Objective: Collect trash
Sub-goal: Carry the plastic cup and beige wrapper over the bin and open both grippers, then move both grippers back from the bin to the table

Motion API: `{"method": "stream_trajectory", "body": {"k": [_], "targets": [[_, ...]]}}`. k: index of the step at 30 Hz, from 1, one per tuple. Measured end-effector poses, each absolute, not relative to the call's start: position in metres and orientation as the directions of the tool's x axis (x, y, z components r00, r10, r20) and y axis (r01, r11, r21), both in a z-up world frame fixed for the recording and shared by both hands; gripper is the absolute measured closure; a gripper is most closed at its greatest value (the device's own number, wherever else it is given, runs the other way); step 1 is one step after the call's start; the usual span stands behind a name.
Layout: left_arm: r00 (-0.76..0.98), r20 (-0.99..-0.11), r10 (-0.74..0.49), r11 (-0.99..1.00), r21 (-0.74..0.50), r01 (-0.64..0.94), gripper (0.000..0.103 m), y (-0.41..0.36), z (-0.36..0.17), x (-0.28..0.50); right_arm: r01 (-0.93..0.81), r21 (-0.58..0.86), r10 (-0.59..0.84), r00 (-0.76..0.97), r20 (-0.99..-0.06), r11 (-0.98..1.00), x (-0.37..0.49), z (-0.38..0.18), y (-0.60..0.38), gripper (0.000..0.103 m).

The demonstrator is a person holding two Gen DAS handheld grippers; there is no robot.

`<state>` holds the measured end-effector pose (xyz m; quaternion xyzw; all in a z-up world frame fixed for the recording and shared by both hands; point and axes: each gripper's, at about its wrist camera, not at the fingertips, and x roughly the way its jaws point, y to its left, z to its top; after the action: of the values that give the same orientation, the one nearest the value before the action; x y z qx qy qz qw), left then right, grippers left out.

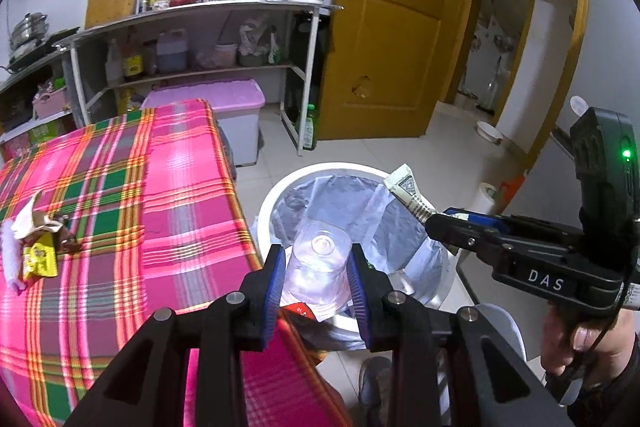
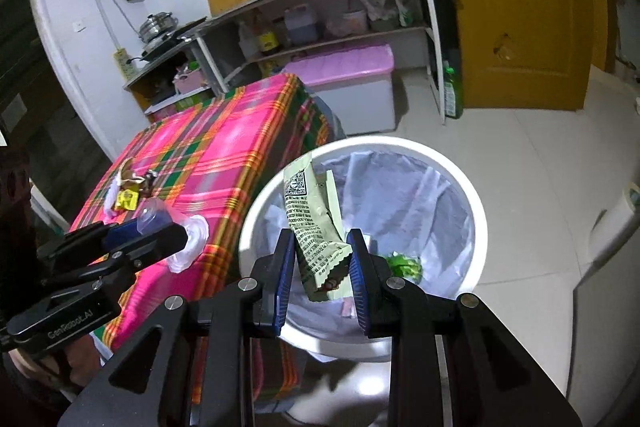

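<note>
My left gripper (image 1: 316, 281) is shut on a clear plastic cup (image 1: 318, 269), held upside down over the near rim of the white trash bin (image 1: 280, 195). It also shows in the right wrist view (image 2: 176, 239), where the cup (image 2: 188, 241) hangs over the table edge. My right gripper (image 2: 320, 273) is shut on a pale green wrapper (image 2: 312, 227) above the bin (image 2: 476, 203), which has a clear liner and some green trash (image 2: 404, 265) inside. In the left wrist view the right gripper (image 1: 436, 221) holds the wrapper (image 1: 408, 191) over the bin's far rim.
A table with a pink plaid cloth (image 1: 120, 195) stands left of the bin, with more wrappers (image 1: 38, 247) and a white roll (image 1: 12, 259) on it. Behind are metal shelves (image 1: 200, 39), a pink-lidded box (image 1: 236, 111), a green bottle (image 1: 309, 129) and a wooden door (image 1: 392, 27).
</note>
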<state>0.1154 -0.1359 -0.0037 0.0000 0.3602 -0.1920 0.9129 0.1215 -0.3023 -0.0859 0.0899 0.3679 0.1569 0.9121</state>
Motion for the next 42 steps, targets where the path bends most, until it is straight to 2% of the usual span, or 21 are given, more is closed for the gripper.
{"method": "stream_trajectory", "body": {"k": [18, 24, 32, 42], "targets": [[0.542, -0.754, -0.372, 0.906, -0.168, 0.388, 0.071, -0.170, -0.053, 0.173, -0.140, 0.311, 0.332, 0.587, -0.739, 0.940, 0.157, -0.139, -0.321, 0.074], [0.514, -0.775, -0.368, 0.909, -0.184, 0.374, 0.070, -0.171, -0.065, 0.185, -0.124, 0.309, 0.322, 0.578, -0.750, 0.943, 0.161, -0.145, -0.324, 0.063], [0.519, -0.765, -0.380, 0.908, -0.202, 0.367, 0.067, -0.167, -0.065, 0.183, -0.141, 0.297, 0.321, 0.597, -0.736, 0.944, 0.156, -0.133, -0.318, 0.063], [0.578, -0.715, -0.393, 0.910, -0.214, 0.354, 0.067, -0.147, -0.038, 0.159, -0.191, 0.275, 0.332, 0.642, -0.691, 0.942, 0.138, -0.102, -0.301, 0.063]]}}
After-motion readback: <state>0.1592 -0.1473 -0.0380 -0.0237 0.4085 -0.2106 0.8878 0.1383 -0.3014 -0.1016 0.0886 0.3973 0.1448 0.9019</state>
